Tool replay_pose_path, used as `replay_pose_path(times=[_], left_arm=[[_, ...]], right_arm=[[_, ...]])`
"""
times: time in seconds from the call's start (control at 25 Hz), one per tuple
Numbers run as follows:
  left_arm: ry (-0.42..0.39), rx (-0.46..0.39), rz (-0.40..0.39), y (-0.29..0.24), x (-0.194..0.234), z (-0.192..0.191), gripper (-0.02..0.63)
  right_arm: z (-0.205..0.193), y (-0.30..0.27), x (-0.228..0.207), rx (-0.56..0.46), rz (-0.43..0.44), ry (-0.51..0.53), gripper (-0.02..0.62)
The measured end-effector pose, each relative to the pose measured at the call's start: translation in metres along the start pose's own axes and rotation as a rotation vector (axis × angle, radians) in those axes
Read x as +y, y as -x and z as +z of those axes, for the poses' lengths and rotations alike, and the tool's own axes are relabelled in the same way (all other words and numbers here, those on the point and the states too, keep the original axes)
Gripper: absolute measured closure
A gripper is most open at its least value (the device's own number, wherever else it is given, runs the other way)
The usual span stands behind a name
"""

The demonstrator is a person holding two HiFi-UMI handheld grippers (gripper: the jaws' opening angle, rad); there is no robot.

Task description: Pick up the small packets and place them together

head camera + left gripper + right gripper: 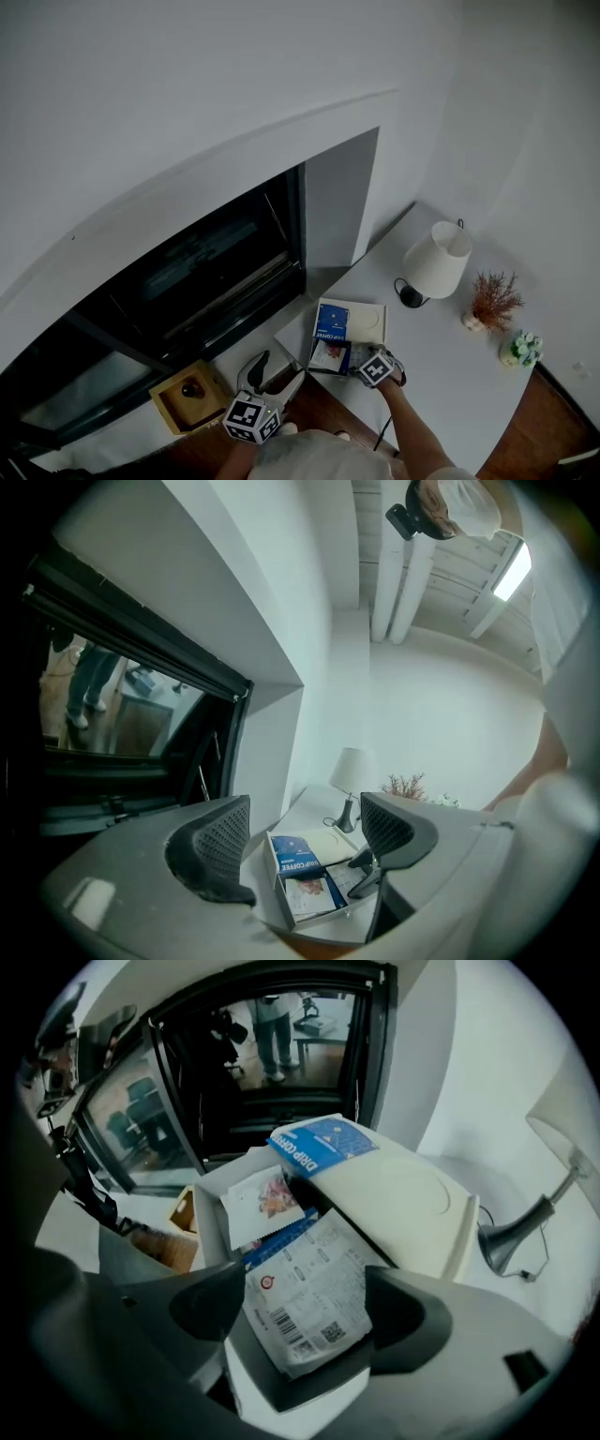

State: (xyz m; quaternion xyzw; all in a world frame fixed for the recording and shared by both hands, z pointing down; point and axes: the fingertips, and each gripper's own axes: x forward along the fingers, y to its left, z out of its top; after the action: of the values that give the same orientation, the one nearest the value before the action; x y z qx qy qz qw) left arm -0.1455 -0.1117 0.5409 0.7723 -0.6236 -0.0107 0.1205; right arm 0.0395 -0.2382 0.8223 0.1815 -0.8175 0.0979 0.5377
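The right gripper (307,1309) points steeply down into the open white box (208,1206) at the near edge of the bench (445,375). Its jaws stand apart on either side of a white barcode packet (309,1283); no firm grip shows. A picture packet (265,1199) lies farther in, and a blue drip coffee packet (323,1146) rests on the box's far part. The left gripper (302,841), to the box's left, is held near level with its jaws wide apart and nothing between them. A lamp (436,261) stands far right.

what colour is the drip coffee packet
The drip coffee packet is blue with white lettering, clearest in the right gripper view.
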Motion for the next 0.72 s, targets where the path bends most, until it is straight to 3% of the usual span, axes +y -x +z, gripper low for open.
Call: replay_pose_path(times=[0.28, 0.32, 0.36, 0.4, 0.56, 0.72], left_arm=[[0.003, 0.008, 0.034, 0.007, 0.01, -0.003, 0.247], [0.004, 0.007, 0.037, 0.008, 0.011, -0.003, 0.247], [0.005, 0.007, 0.04, 0.009, 0.012, -0.003, 0.247], [0.006, 0.005, 0.042, 0.01, 0.013, -0.003, 0.247], [0.007, -0.002, 0.051, 0.012, 0.018, -0.001, 0.247], [0.007, -0.003, 0.055, 0.012, 0.022, 0.0, 0.247]], right_arm=[[0.003, -0.011, -0.005, 0.068, -0.052, 0.063, 0.224], [0.003, -0.009, -0.005, 0.064, -0.064, 0.071, 0.253], [0.003, -0.008, -0.006, 0.057, -0.078, 0.079, 0.372], [0.003, -0.007, -0.007, 0.047, -0.091, 0.086, 0.403], [0.007, 0.002, -0.003, 0.001, -0.093, 0.084, 0.441], [0.012, 0.033, 0.017, -0.09, -0.047, 0.0, 0.471]])
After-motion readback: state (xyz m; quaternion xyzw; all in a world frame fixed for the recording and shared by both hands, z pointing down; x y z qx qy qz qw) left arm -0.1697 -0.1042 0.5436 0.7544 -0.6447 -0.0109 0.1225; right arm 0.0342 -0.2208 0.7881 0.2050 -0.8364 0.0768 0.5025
